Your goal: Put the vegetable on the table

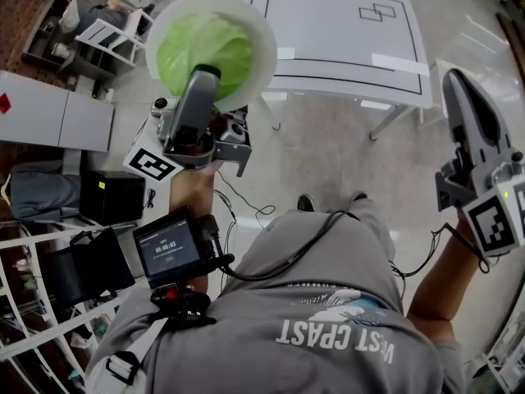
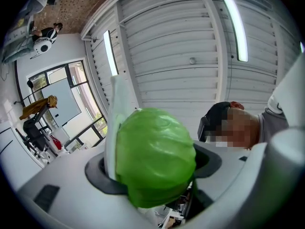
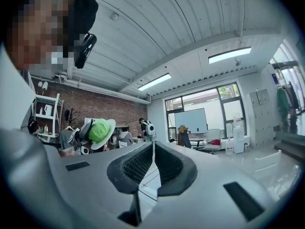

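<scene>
**Cabbage in left grip, table ahead and not yet reached**

The white table [image 1: 344, 48] stands ahead of the person. In the head view the left gripper [image 1: 212, 71] is at the table's near left corner. It tilts upward, jaws clamped on the green cabbage [image 1: 201, 48]. The table lies forward and to its right, so this hand is judged to make the placement. The right gripper [image 1: 464, 97] hangs off the table's right side, jaws pressed together, empty. The left gripper view shows grip and ceiling only; the head view alone shows the table.
</scene>
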`<state>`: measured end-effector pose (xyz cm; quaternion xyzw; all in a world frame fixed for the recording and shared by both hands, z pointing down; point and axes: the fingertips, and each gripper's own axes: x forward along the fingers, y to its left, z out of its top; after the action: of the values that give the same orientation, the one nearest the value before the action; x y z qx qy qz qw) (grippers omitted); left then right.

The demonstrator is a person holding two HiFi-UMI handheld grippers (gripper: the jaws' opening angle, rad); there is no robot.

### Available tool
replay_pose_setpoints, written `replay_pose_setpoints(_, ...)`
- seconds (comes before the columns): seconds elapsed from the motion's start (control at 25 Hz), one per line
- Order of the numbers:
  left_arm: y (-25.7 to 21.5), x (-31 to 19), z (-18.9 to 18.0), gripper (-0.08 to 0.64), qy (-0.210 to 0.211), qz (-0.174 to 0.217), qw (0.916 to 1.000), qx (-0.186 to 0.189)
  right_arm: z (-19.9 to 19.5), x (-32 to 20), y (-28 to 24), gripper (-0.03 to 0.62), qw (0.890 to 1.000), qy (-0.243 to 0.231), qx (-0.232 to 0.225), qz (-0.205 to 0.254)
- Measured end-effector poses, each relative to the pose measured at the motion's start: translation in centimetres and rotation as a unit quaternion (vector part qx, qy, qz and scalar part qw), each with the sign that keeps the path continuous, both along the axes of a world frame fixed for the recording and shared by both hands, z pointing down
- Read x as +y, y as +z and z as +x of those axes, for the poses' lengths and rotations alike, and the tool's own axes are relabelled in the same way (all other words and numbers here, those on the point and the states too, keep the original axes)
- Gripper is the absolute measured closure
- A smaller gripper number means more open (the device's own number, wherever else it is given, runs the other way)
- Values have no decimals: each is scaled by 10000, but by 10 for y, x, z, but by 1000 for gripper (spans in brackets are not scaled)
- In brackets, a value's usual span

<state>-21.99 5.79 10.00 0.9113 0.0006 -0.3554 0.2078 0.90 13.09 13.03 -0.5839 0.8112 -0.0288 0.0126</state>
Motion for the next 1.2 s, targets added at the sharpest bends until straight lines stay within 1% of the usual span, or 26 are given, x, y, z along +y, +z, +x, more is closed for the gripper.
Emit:
replay_pose_setpoints(0.28,8,-20,26,201,-188,-179,9996,-84,26,-27,8,583,9997,-198,-71,-115)
replay_pose_setpoints(0.36,8,-24,37,201,-276,-166,9994,-135,38,-37,8,583,9995,-287,-105,-98)
replay_pose_setpoints(0.48,8,-32,57,201,-462,-125,9985,-262,56,-54,8,583,9987,-475,-160,-95)
replay_pose_setpoints(0.6,9,-44,80,201,-647,-150,9974,-263,80,-73,10,583,9974,-700,-167,-101)
replay_pose_setpoints(0.72,12,-53,108,201,-749,-173,9967,-257,107,-89,13,583,9965,-808,-177,-127)
replay_pose_setpoints(0.88,20,-59,139,201,-867,-240,9955,-298,130,-100,18,583,9948,-986,-166,-178)
replay_pose_setpoints(1.04,19,-64,156,201,-942,-288,9946,-336,146,-107,21,583,9946,-1012,-148,-187)
replay_pose_setpoints(1.2,22,-67,165,201,-923,-336,9940,-473,151,-114,23,583,9951,-953,-143,-222)
